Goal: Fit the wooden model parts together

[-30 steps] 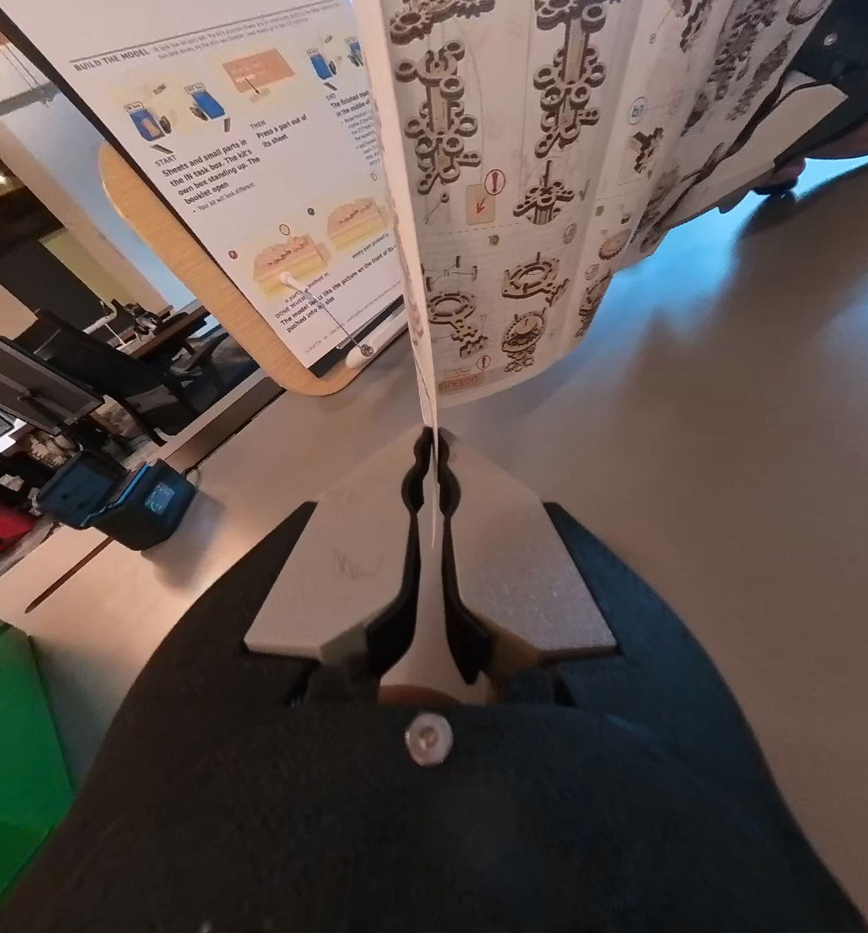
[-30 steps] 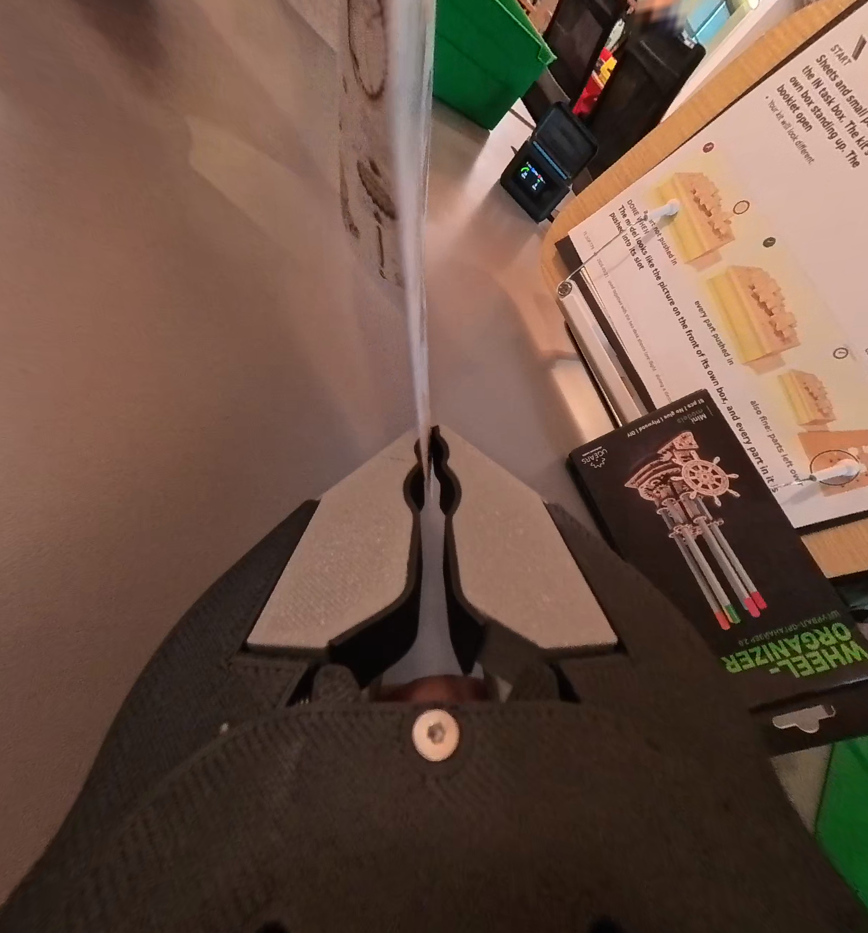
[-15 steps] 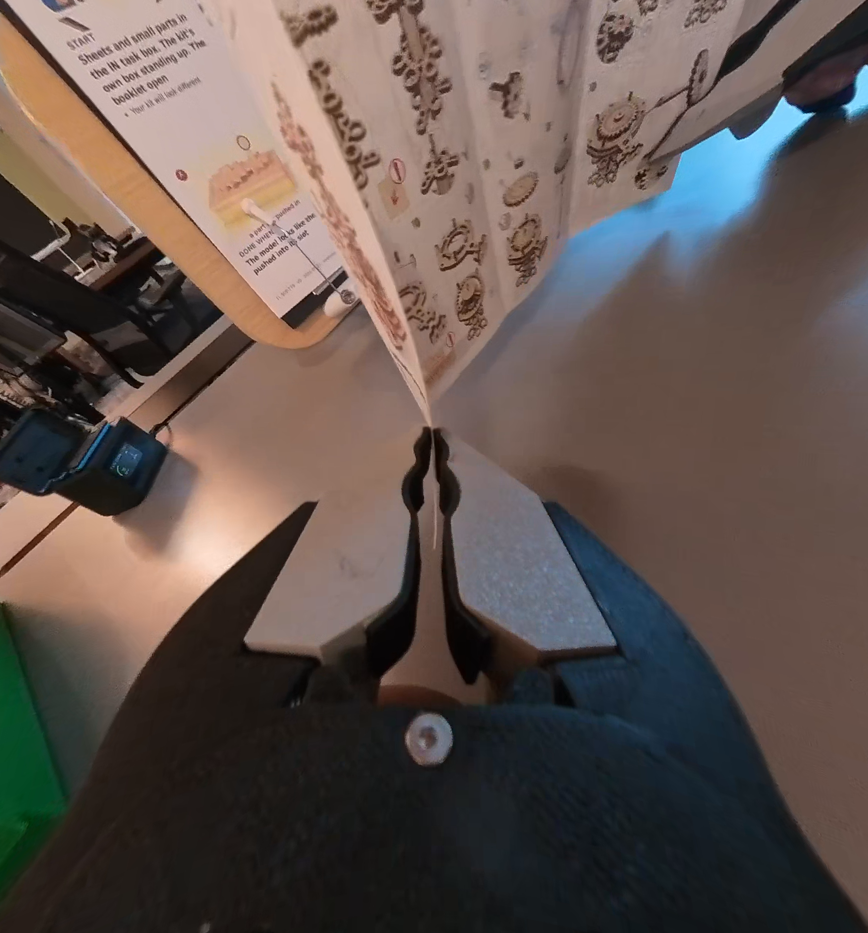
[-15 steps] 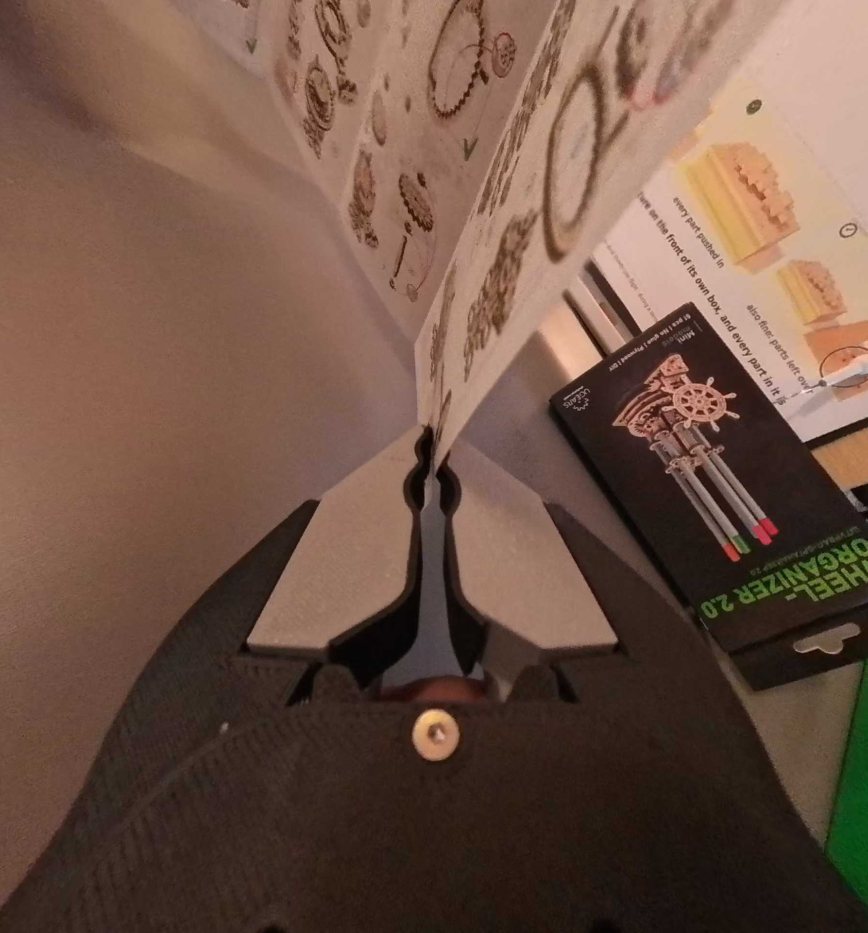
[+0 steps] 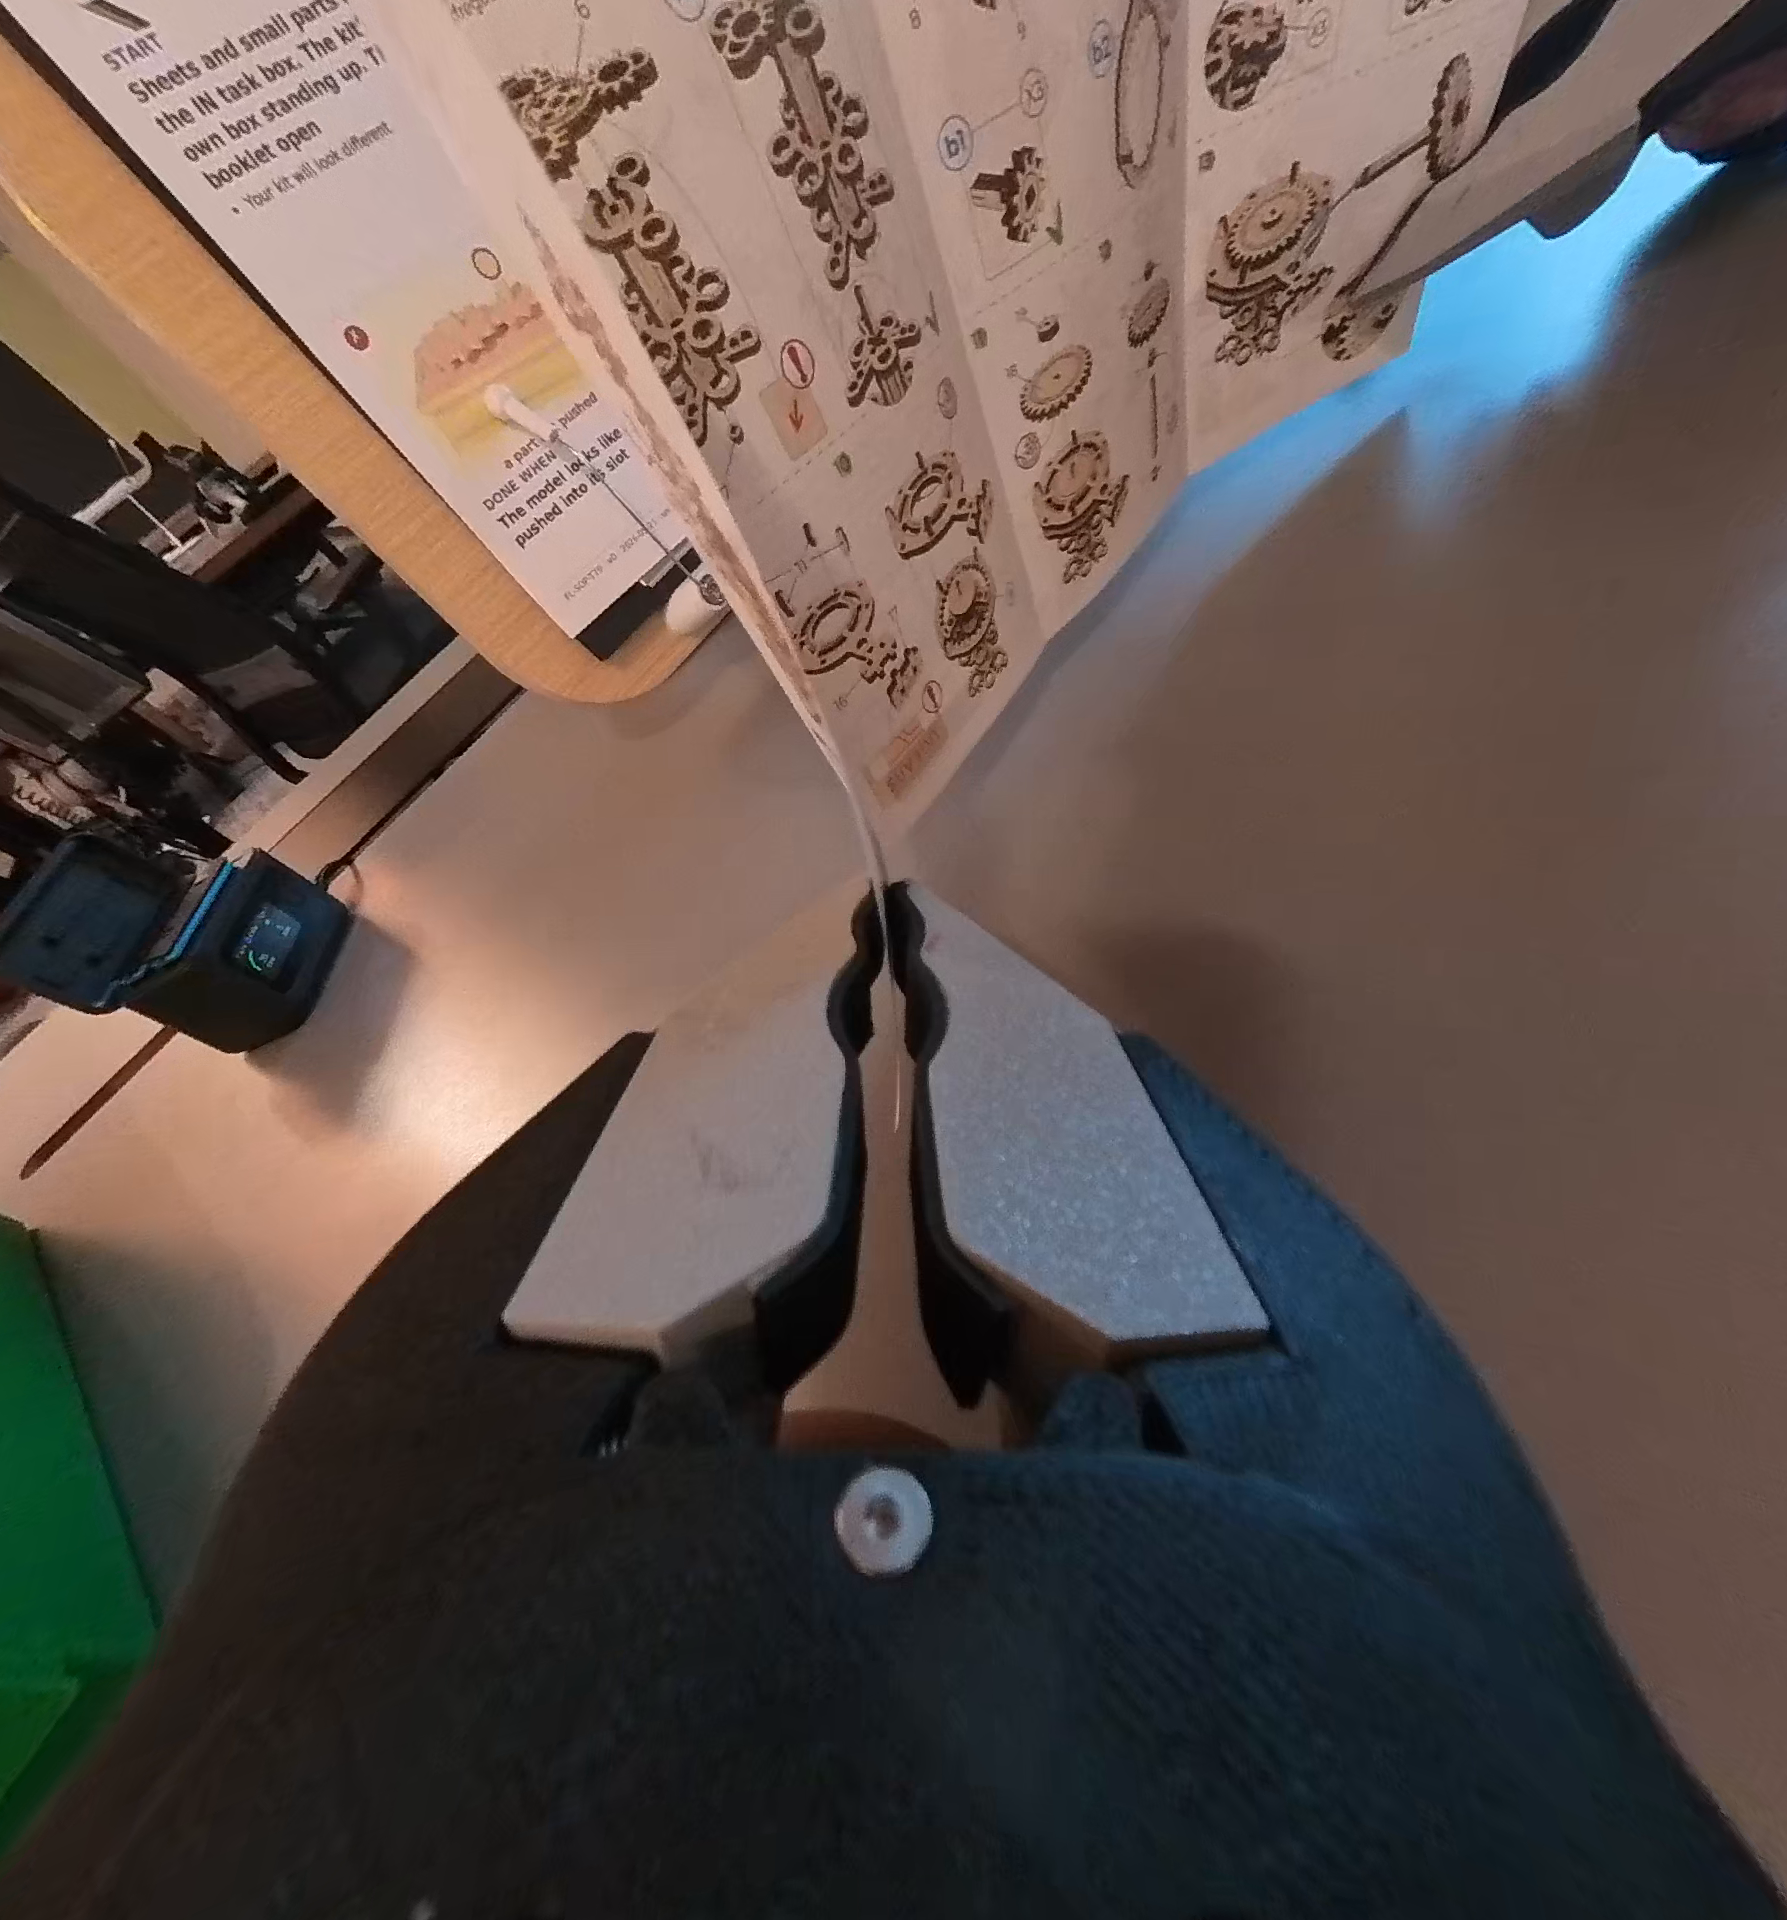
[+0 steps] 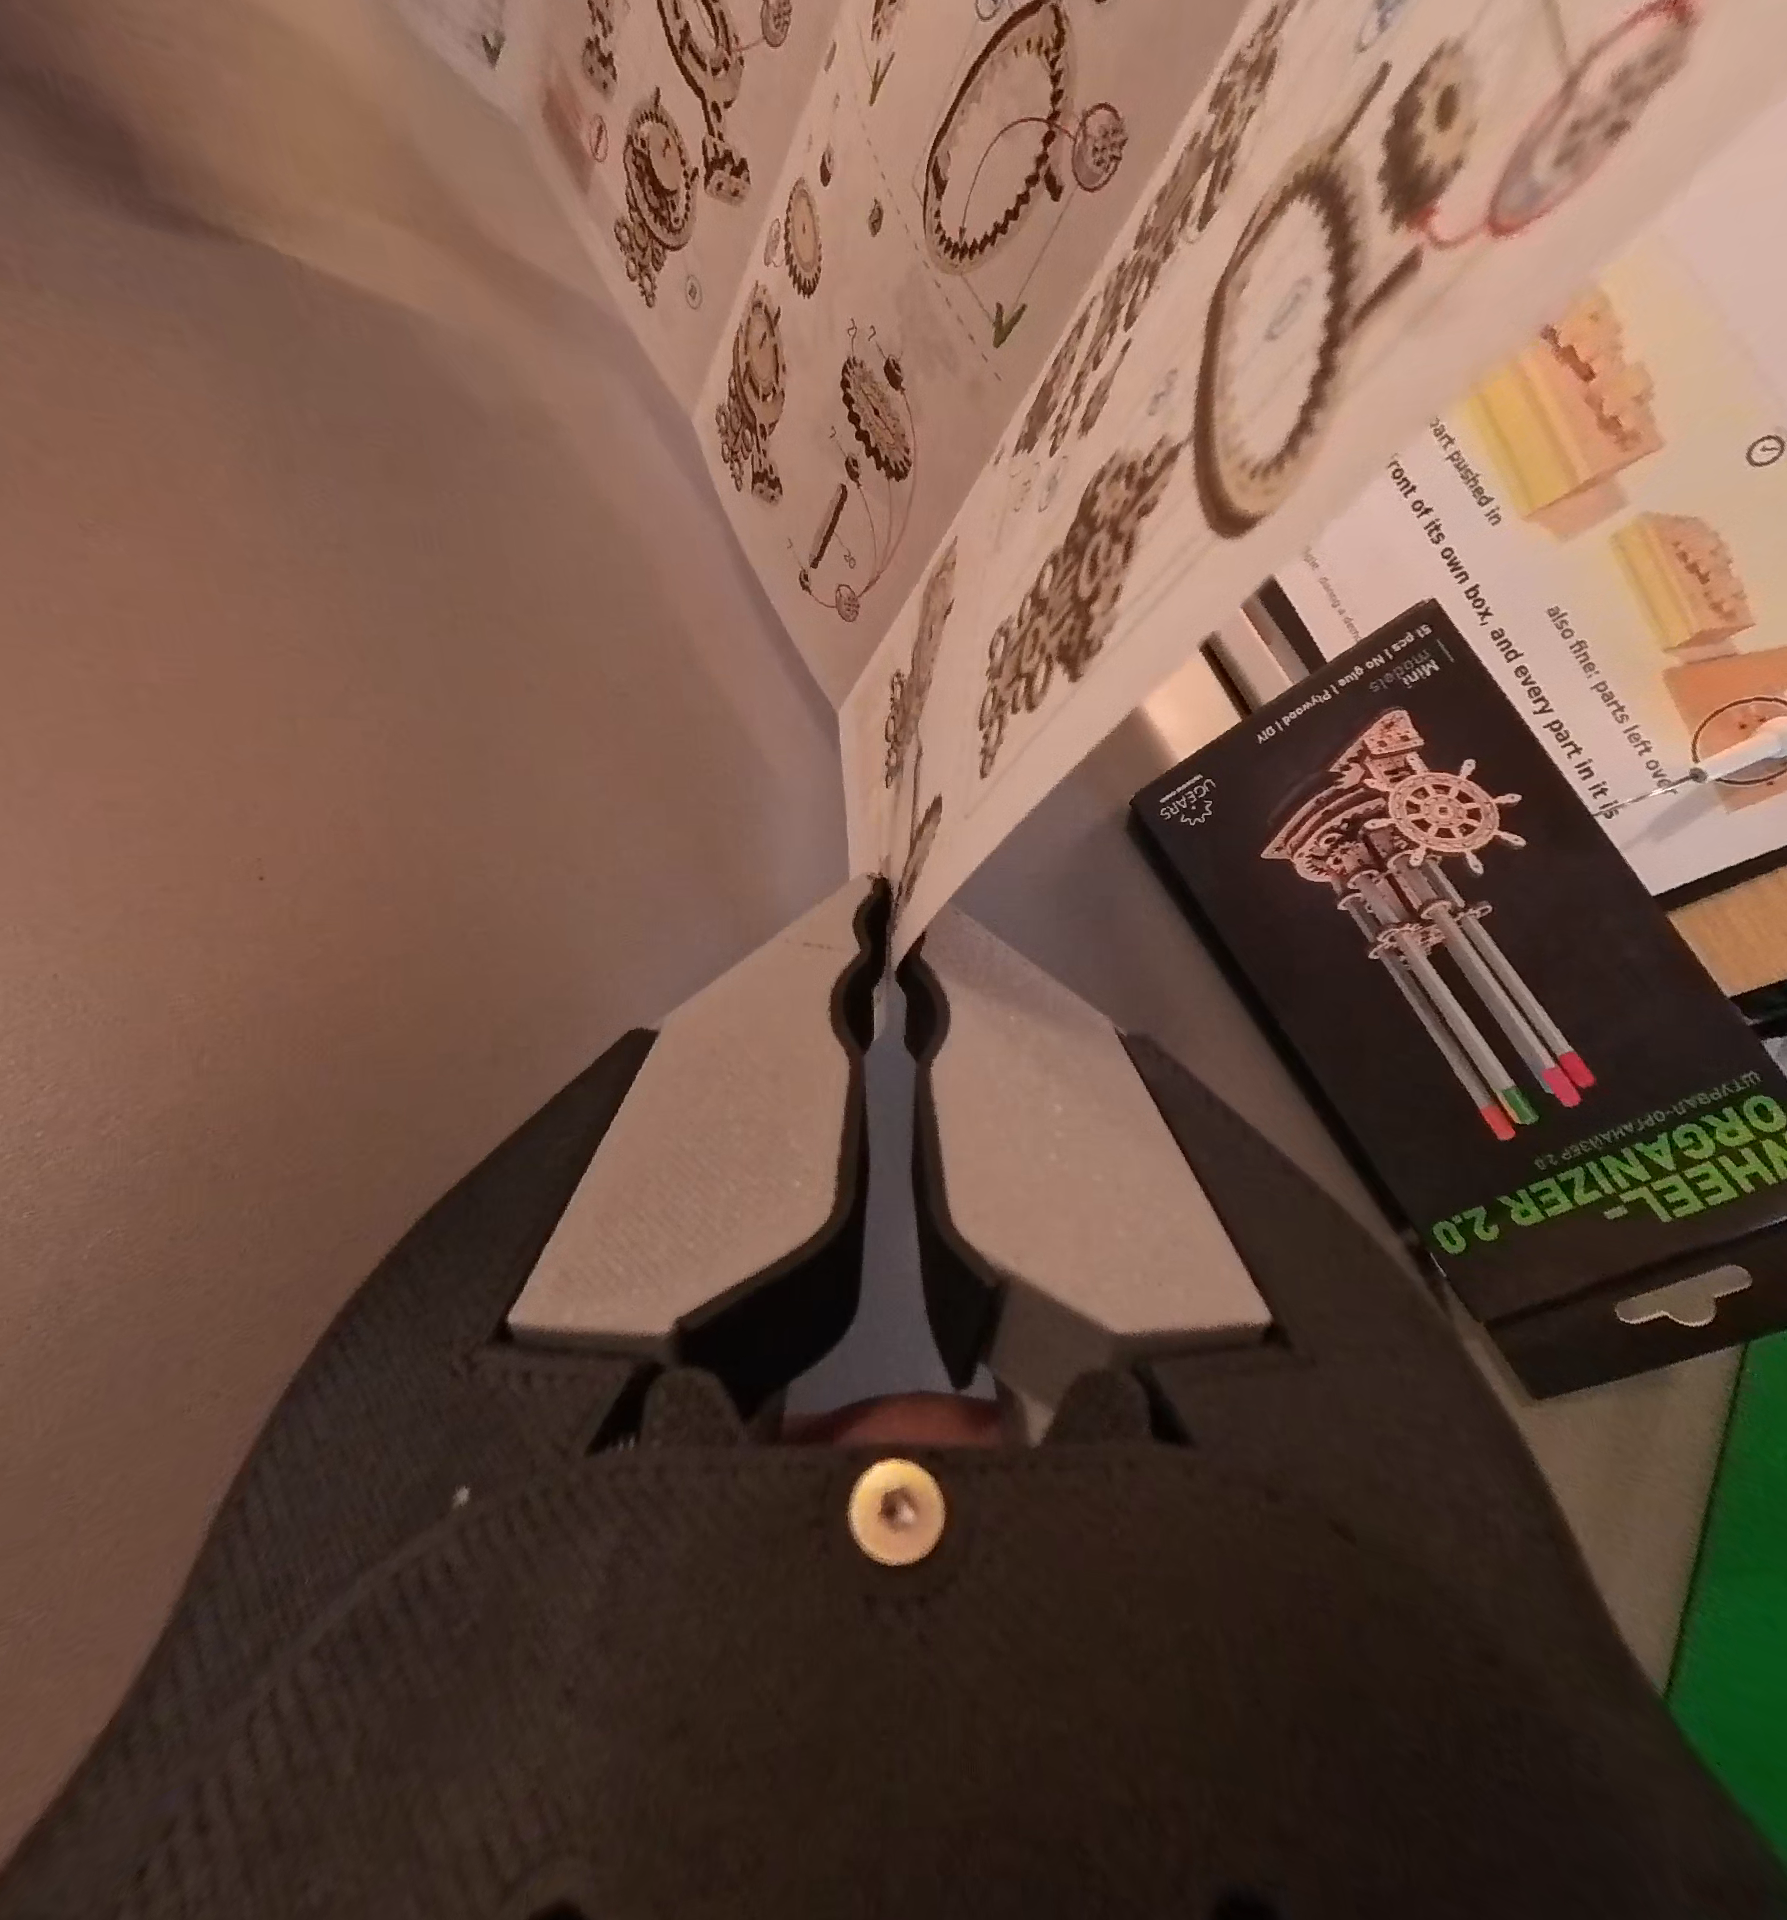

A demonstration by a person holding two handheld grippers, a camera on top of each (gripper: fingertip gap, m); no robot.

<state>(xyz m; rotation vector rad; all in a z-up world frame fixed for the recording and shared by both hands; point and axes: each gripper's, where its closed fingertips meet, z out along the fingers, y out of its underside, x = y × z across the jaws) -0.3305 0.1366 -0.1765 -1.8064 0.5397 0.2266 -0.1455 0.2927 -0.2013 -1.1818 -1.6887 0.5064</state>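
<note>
In the left wrist view, my left gripper (image 5: pixel 884 914) was pinched tight on one corner of the instruction sheet (image 5: pixel 972 312), which rose from the fingertips and spread out above the grey table (image 5: pixel 1440 831). Past the sheet's far corner my other gripper (image 5: pixel 1699 94) showed only as a dark shape. Left of the sheet stood the wooden board with its printed task card (image 5: pixel 349 239), and nearer me than that a small black device (image 5: pixel 203 956) with a lit screen.

In the right wrist view, my right gripper (image 6: pixel 889 914) was likewise clamped on the sheet's opposite corner, the paper creased along a fold just above the fingertips. Right of the sheet lay the black kit box (image 6: pixel 1491 987), flat on the table, with the task card beyond it. No wooden model parts showed in either view; I judged they were in that box or out of frame.

With thin paper stretched between two firm grips, pulling my hands apart or twisting them unevenly could have torn it at a fold or slipped a corner free.
</note>
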